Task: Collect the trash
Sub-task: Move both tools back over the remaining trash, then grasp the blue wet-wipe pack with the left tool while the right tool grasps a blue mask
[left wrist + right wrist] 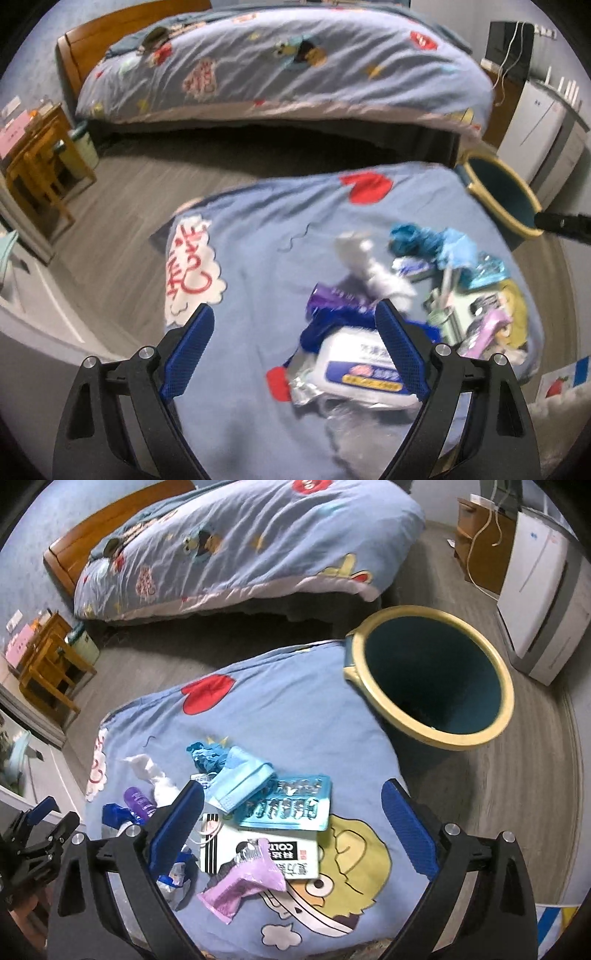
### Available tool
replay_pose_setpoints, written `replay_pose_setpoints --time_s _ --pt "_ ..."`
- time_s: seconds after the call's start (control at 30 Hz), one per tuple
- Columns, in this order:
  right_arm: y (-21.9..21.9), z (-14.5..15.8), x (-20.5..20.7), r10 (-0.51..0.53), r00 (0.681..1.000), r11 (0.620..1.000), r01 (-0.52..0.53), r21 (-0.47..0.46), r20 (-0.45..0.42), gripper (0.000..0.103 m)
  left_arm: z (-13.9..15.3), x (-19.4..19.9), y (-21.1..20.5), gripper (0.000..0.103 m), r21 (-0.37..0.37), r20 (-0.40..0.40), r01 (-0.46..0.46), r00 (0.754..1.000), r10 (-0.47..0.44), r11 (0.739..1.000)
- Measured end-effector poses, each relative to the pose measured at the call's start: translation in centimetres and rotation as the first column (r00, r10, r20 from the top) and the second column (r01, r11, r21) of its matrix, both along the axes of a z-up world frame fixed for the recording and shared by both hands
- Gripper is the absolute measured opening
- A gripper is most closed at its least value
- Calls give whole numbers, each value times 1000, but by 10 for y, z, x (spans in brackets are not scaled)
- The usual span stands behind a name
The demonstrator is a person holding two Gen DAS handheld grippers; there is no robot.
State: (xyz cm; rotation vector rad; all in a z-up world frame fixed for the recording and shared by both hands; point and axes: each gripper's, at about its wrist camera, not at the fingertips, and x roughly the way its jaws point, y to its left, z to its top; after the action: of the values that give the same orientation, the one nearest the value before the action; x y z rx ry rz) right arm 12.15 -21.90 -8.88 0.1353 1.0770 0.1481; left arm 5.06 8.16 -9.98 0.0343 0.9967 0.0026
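Trash lies piled on a blue cartoon sheet (295, 716): a light blue face mask (242, 781), a teal blister pack (286, 806), a white printed box (258, 851), a lilac wrapper (243, 886), white tissue (151, 771) and a purple tube (138, 803). My right gripper (293, 812) is open and empty above the blister pack and box. My left gripper (295, 334) is open and empty above a white wet-wipe pack (365, 373); tissue (369, 266) lies beyond it. A teal bin with a yellow rim (432, 679) stands open at the sheet's far right corner, also in the left wrist view (498, 192).
A bed with a blue quilt (280, 66) and wooden headboard runs across the back. Wooden stools (37, 166) stand at left. A white appliance (535, 587) and a wooden cabinet (480, 542) stand at right. Grey wood floor (122, 206) lies between the sheet and the bed.
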Motion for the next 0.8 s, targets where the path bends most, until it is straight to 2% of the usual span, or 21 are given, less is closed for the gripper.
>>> replay_pose_setpoints --time_s 0.17,0.33,0.43,0.57,0.63,0.7,0.73,0.8 --pt "20 -14 14 25 999 1000 -25 -3 -28 95 -28 7 -8 88 49 -70 64 996 -60 997" --pt "34 -30 29 37 997 999 -38 -9 -69 95 -52 18 -6 86 62 -143 68 988 -58 996" --pt "45 -44 38 64 993 998 -66 -20 -99 95 -63 23 -5 72 33 -189 66 980 -59 997" --pt "57 -63 44 91 983 994 -99 -41 -158 94 -66 24 -6 53 -6 -195 76 978 -76 997" --pt "58 -71 45 95 978 994 -104 -40 -185 89 -67 24 -6 43 -29 -201 84 976 -88 996" --pt "59 -78 45 106 971 993 -116 -32 -216 72 -68 24 -8 27 -30 -203 96 974 -100 995" --pt "60 -80 45 115 966 992 -124 -25 -231 68 -68 24 -8 24 -31 -205 103 973 -107 994" --pt "62 -81 43 134 962 990 -142 -18 -236 46 -68 24 -10 22 -19 -206 112 972 -114 993"
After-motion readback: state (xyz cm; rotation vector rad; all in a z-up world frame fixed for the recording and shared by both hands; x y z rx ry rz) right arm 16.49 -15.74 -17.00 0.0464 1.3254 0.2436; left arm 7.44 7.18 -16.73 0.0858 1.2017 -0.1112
